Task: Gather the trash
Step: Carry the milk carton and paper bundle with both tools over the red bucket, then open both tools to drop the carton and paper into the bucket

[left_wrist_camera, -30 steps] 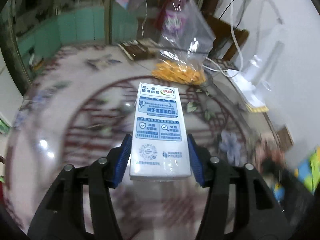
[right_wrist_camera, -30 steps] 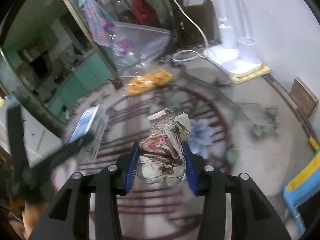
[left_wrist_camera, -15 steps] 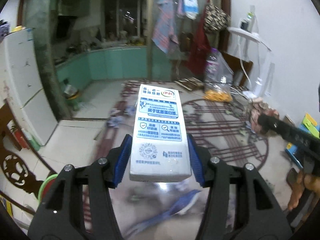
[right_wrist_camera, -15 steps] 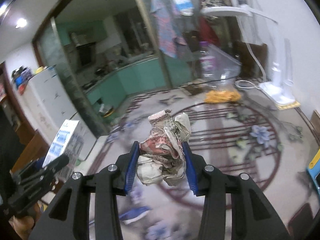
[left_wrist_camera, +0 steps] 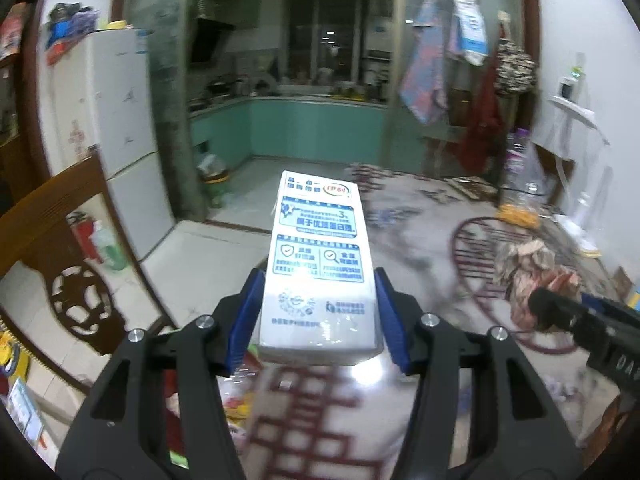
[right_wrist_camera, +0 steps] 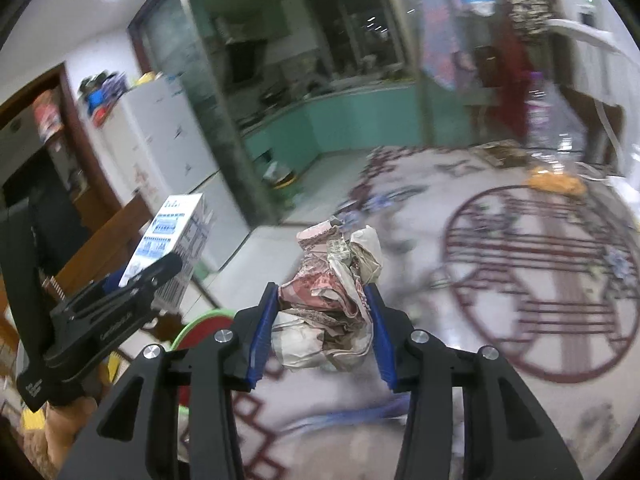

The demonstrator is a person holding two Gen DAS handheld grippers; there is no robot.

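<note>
My left gripper (left_wrist_camera: 318, 316) is shut on a white and blue milk carton (left_wrist_camera: 318, 256), held flat with its printed face up, high above the floor. The same carton (right_wrist_camera: 170, 248) and left gripper (right_wrist_camera: 132, 284) show at the left of the right wrist view. My right gripper (right_wrist_camera: 322, 324) is shut on a crumpled wad of paper (right_wrist_camera: 332, 292), reddish and cream. That wad (left_wrist_camera: 532, 272) appears at the right of the left wrist view, with the right gripper's black finger in front of it. A red bin with a green rim (right_wrist_camera: 204, 328) shows low down between the two grippers.
A white fridge (left_wrist_camera: 120, 128) stands at the left beside a carved wooden chair (left_wrist_camera: 60, 264). A glass partition opens onto a kitchen with teal cabinets (left_wrist_camera: 312, 132). A plastic bag with orange contents (left_wrist_camera: 520, 212) and a white fan base (left_wrist_camera: 580, 232) sit on the patterned floor at the far right.
Both grippers have swung left, away from the plastic bag and fan, and now face the kitchen and fridge. The carton and the paper wad stay gripped. The red bin has come into view.
</note>
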